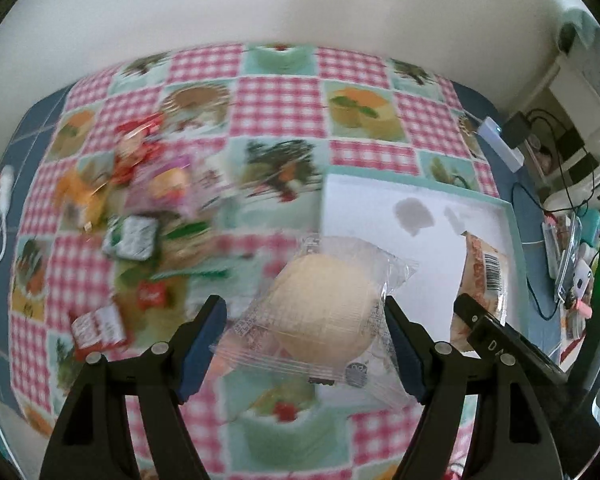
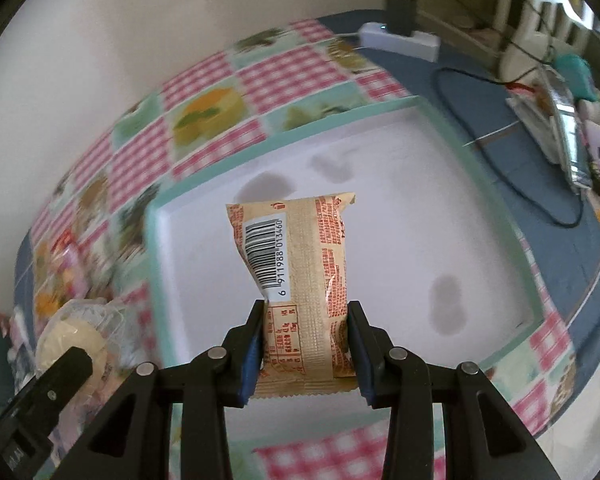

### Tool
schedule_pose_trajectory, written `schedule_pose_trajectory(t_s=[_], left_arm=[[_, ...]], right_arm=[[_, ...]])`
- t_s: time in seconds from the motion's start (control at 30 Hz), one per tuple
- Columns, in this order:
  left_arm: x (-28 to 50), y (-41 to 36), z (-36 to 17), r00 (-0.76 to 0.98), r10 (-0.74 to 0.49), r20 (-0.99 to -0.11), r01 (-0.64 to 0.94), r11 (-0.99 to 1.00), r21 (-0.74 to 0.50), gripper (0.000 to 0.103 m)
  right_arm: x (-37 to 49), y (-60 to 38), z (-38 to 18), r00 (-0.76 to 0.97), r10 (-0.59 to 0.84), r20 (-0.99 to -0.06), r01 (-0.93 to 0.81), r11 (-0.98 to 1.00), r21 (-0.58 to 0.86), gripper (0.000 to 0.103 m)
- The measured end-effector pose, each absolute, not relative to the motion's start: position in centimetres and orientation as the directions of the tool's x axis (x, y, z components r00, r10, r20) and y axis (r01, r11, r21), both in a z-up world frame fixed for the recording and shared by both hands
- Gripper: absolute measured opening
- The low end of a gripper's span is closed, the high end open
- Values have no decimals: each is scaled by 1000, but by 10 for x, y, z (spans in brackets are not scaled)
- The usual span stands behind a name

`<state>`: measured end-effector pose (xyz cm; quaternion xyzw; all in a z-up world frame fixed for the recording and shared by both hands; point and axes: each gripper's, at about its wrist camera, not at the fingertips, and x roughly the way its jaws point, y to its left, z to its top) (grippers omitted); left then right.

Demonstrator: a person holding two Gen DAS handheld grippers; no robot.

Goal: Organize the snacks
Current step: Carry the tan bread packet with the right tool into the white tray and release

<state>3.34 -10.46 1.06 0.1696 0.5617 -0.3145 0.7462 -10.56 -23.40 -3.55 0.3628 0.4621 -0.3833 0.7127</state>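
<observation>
Left gripper (image 1: 306, 338) clamps bun packet (image 1: 320, 312) by slippery film, right gripper (image 2: 306, 346) pinches biscuit packet (image 2: 300, 276) low: either could slip before tray (image 2: 440, 216).

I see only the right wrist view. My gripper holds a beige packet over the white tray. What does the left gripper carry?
Observer: The left gripper is closed on a round pale bun in clear plastic wrap.
Operator: Are other snacks still outside the tray?
Observer: Yes, a blurred pile of small red, orange, pink and green packets lies on the checked tablecloth.
Operator: Is anything already lying in the tray?
Observer: Nothing shows on the white tray with the teal rim; your beige barcode packet hangs over it.
</observation>
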Motion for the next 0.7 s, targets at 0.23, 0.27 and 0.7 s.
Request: schedule_pose_trajectory(t_s=[0.23, 0.27, 0.7], left_arm=[[25, -161, -5, 160, -323, -933, 707, 697, -120, 78], [23, -168, -8, 159, -328, -931, 712, 691, -122, 78], [33, -202, -33, 156, -318, -935, 710, 694, -118, 83]], right_arm=[[-115, -275, -33, 262, -263, -928, 916, 371, 154, 41], [-115, -280, -33, 259, -272, -927, 918, 366, 149, 41], [-127, -318, -46, 192, -308, -932, 952, 290, 100, 43]])
